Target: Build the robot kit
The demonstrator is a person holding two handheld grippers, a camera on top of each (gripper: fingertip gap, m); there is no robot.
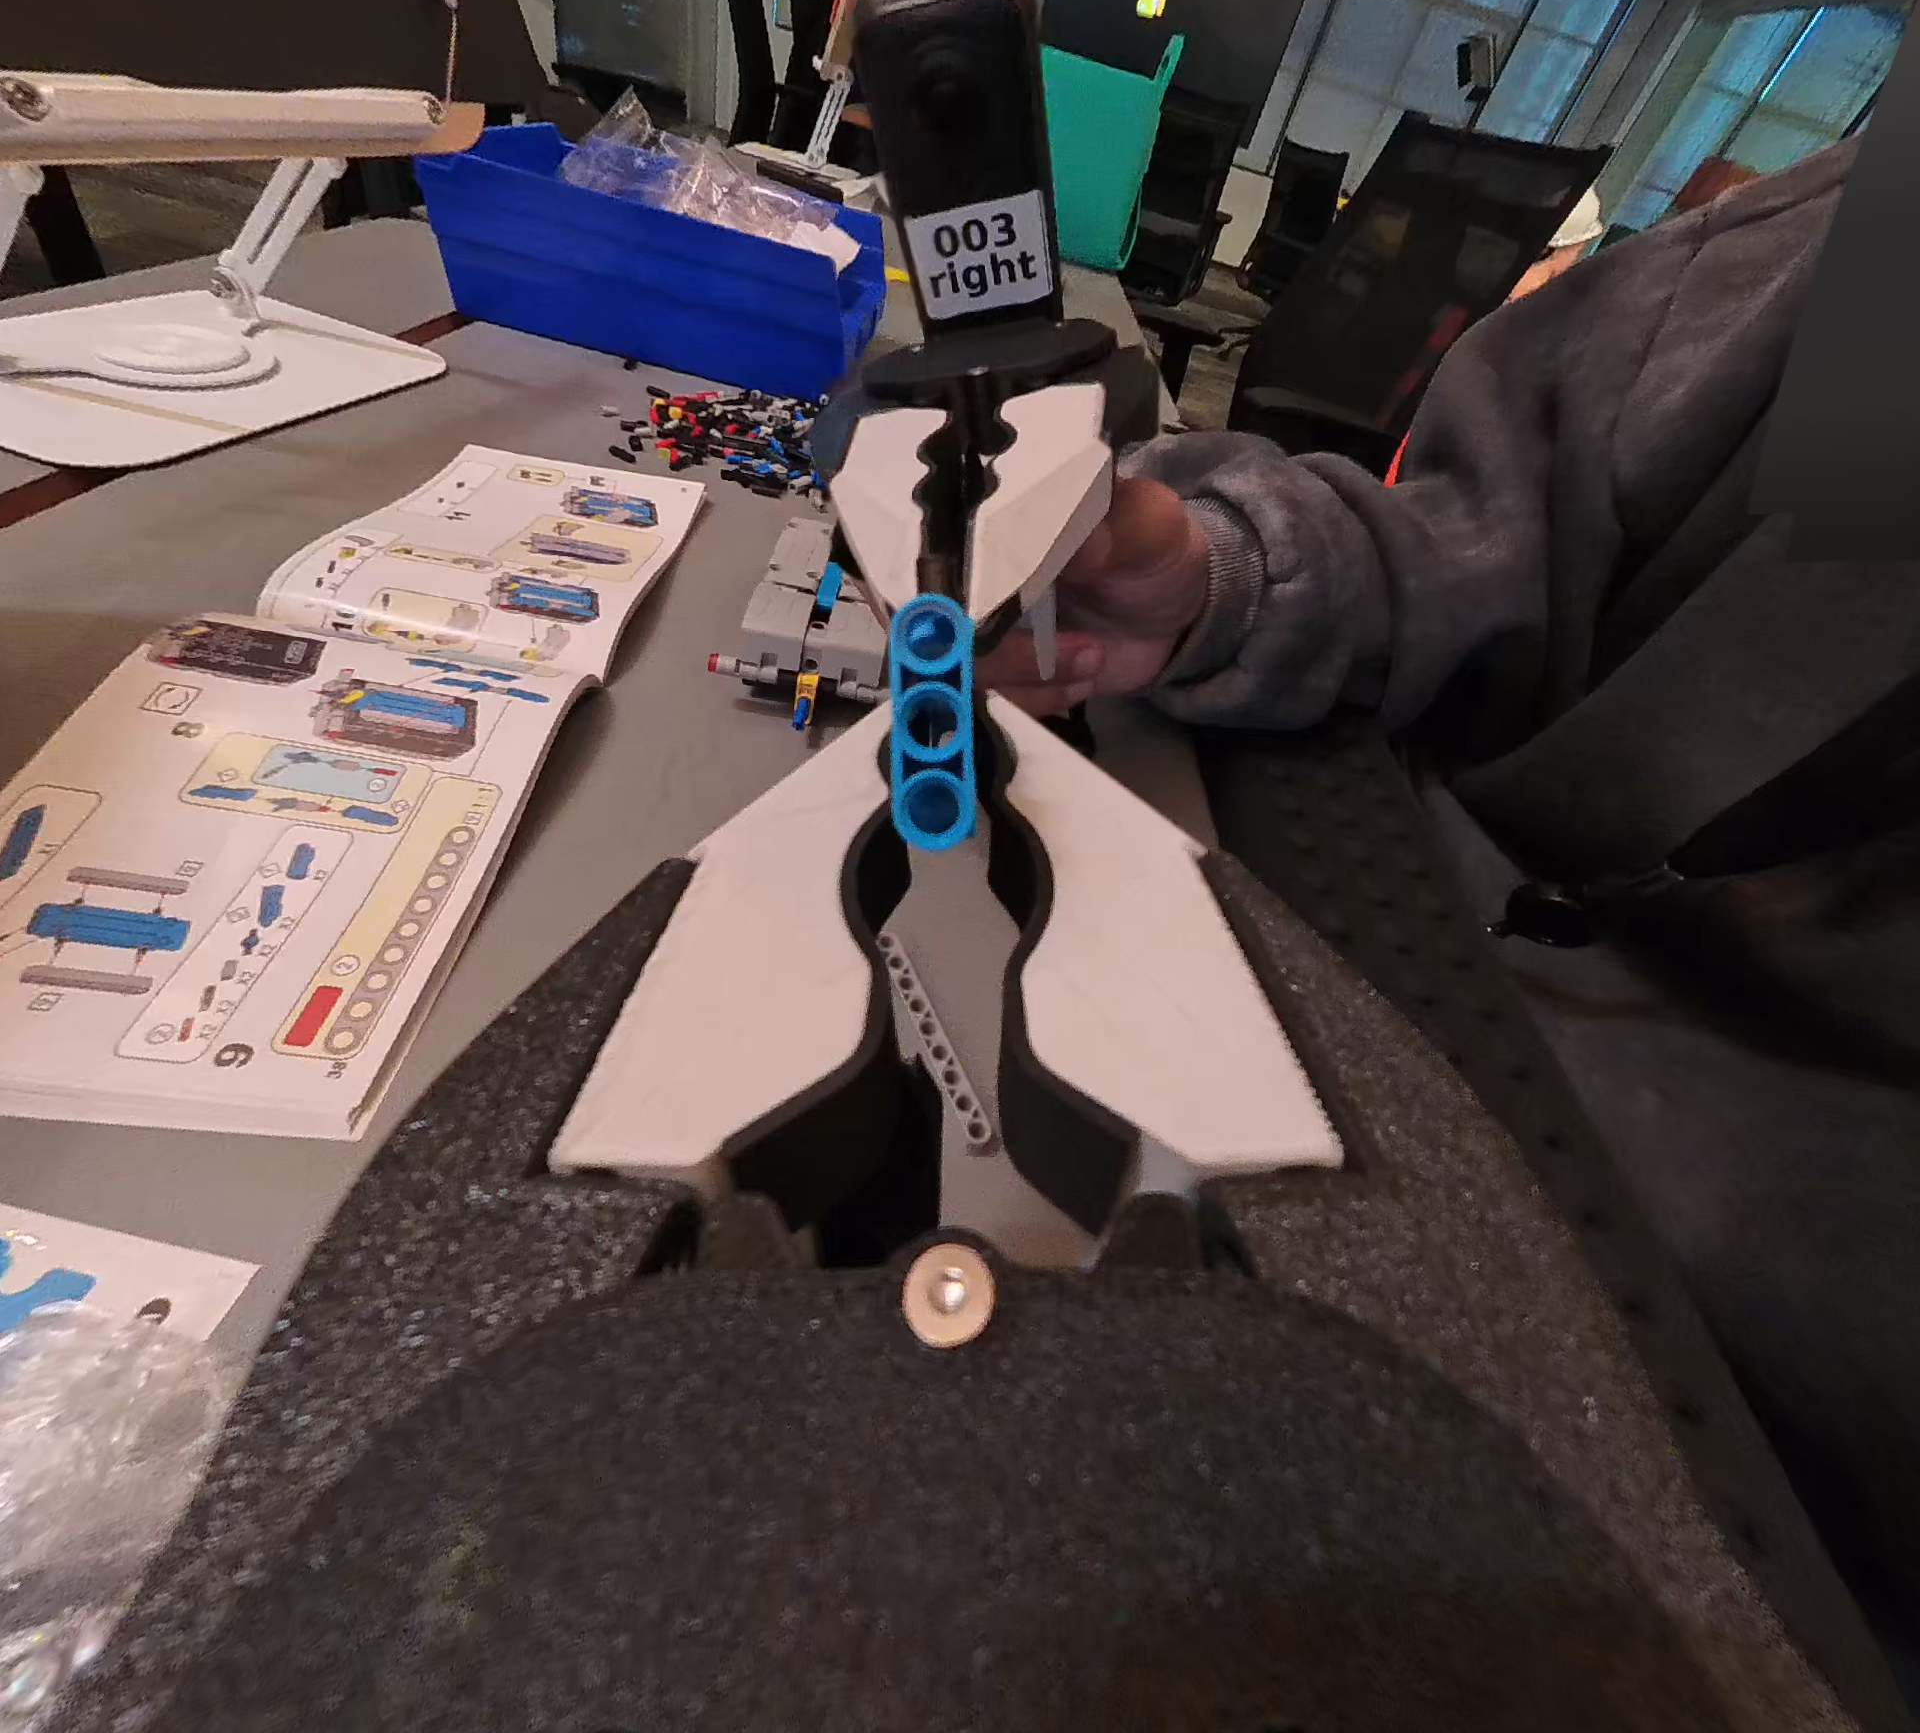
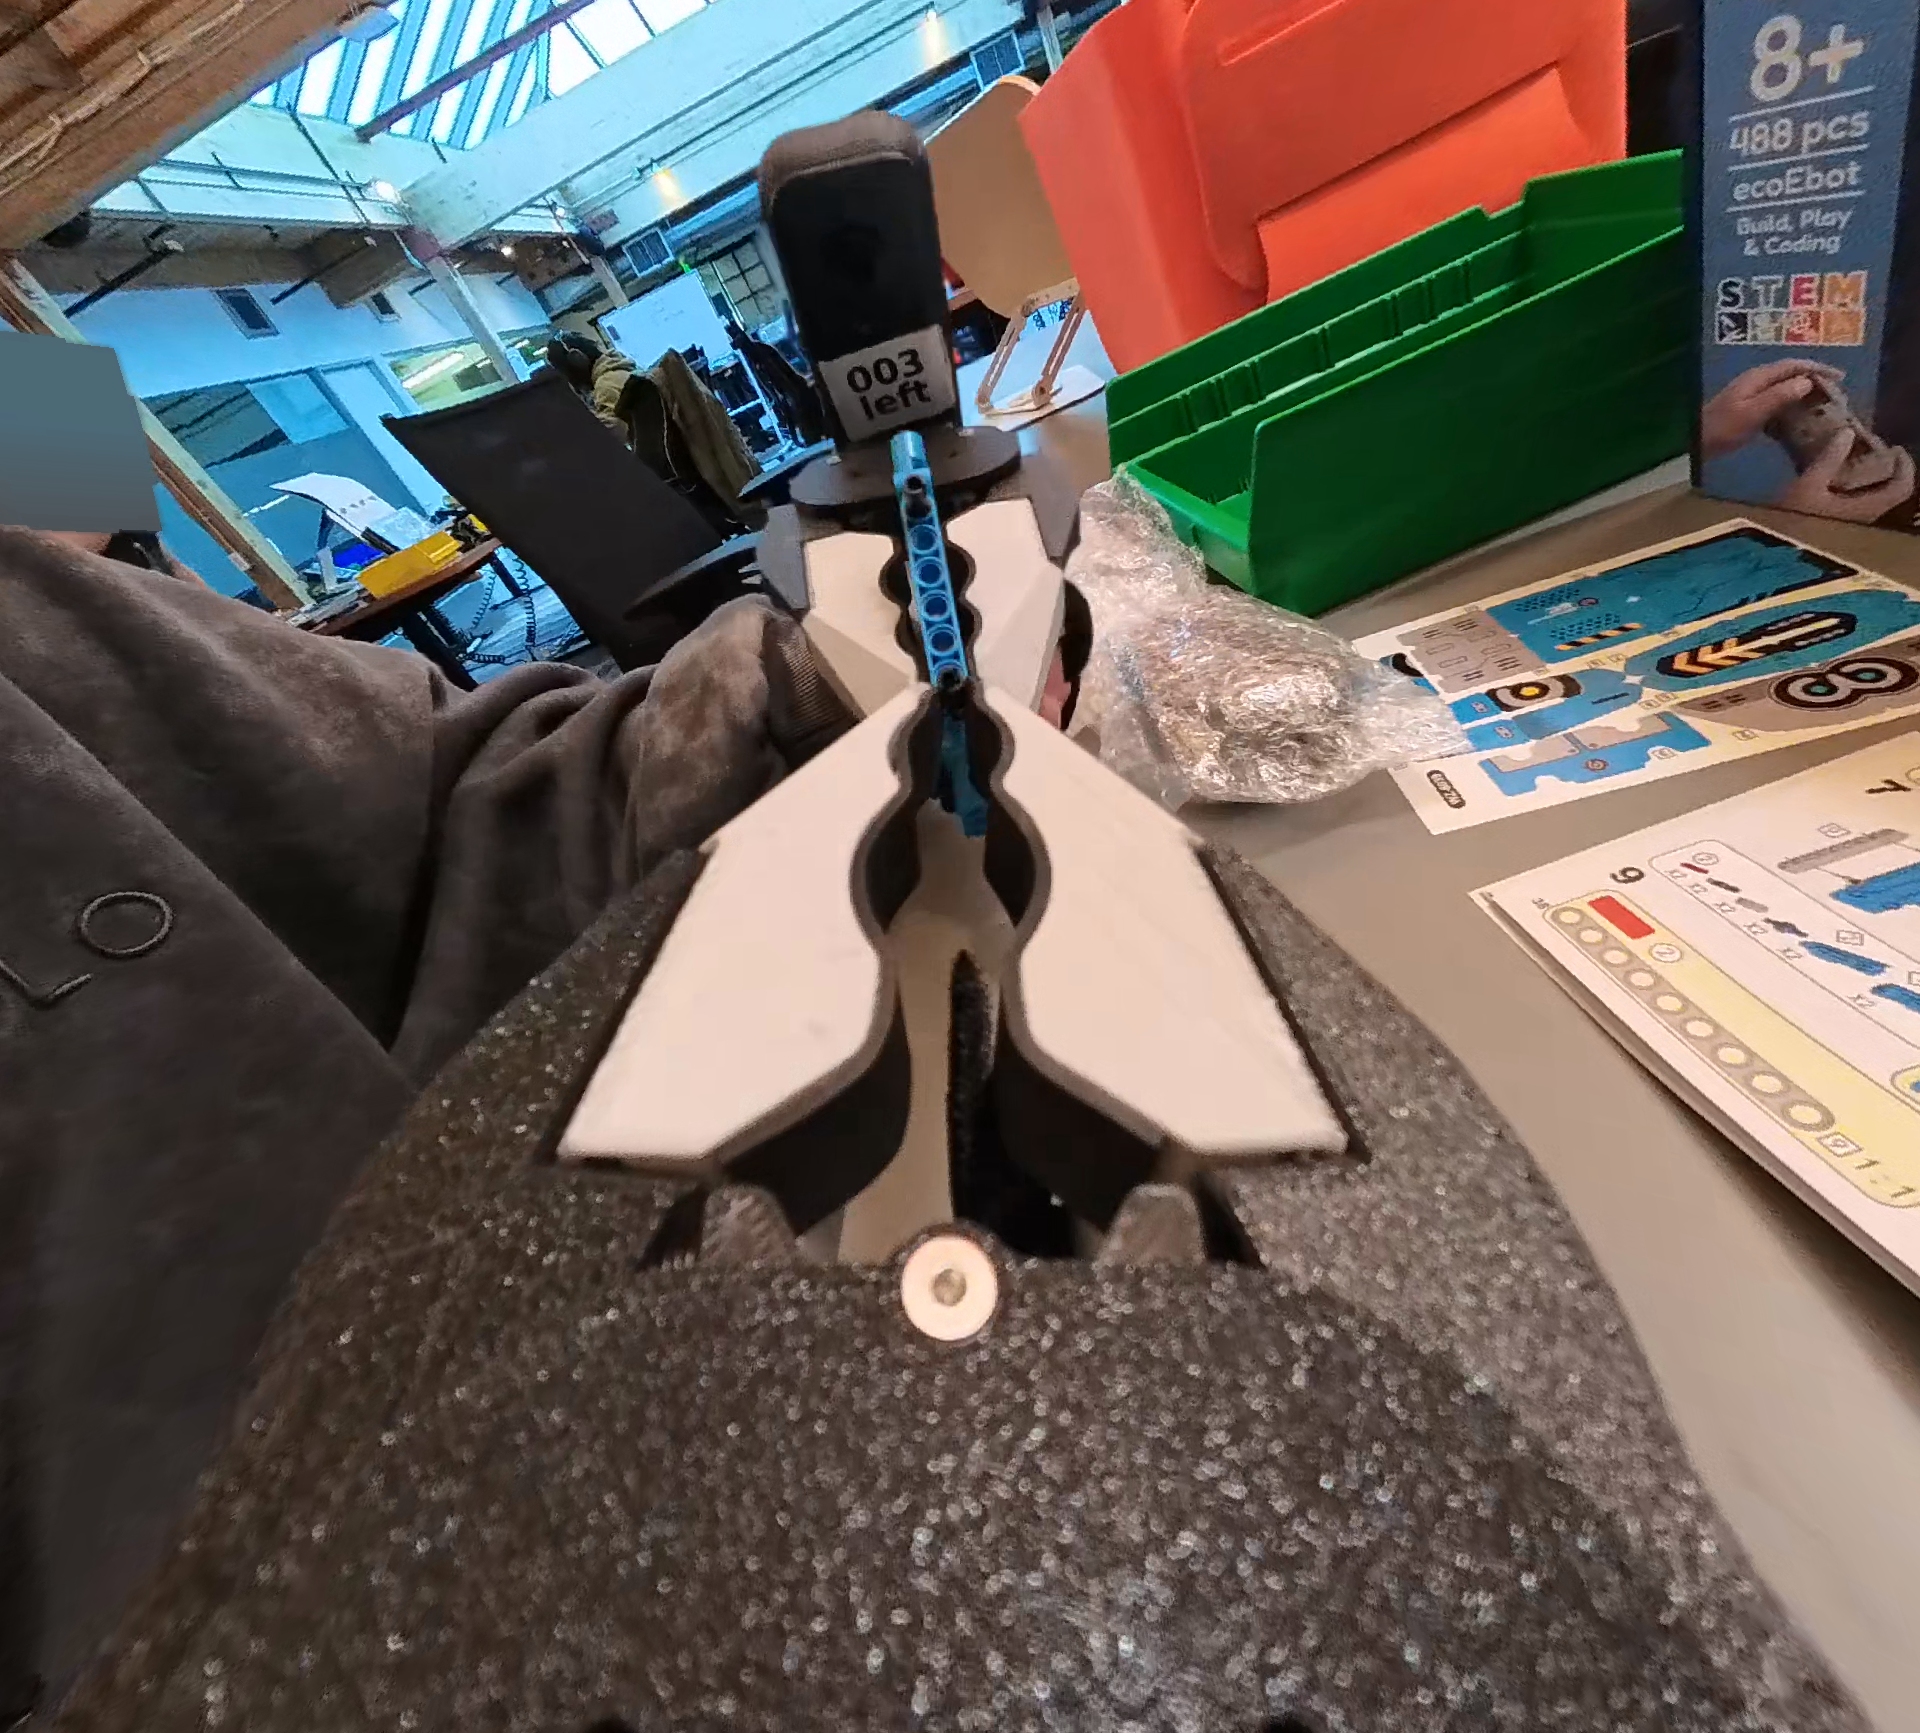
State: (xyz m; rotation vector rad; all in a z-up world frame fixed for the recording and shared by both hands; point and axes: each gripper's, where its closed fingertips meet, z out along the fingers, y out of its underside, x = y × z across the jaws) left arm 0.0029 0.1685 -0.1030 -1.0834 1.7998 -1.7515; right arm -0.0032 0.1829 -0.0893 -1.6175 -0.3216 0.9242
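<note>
Left wrist view: left gripper (image 1: 935,712) clamps blue beam (image 1: 932,779); right gripper (image 1: 951,587), jaws closed, meets its top hole, contents unclear. Grey part-built assembly (image 1: 805,634) sits on counter (image 1: 644,748).

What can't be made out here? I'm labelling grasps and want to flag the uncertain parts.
Left wrist view: what the right gripper pinches, hidden between its fingers.
Right wrist view: the blue beam, lower end hidden by those fingers.
Left wrist view: loose parts pile, too small to sort.
</note>
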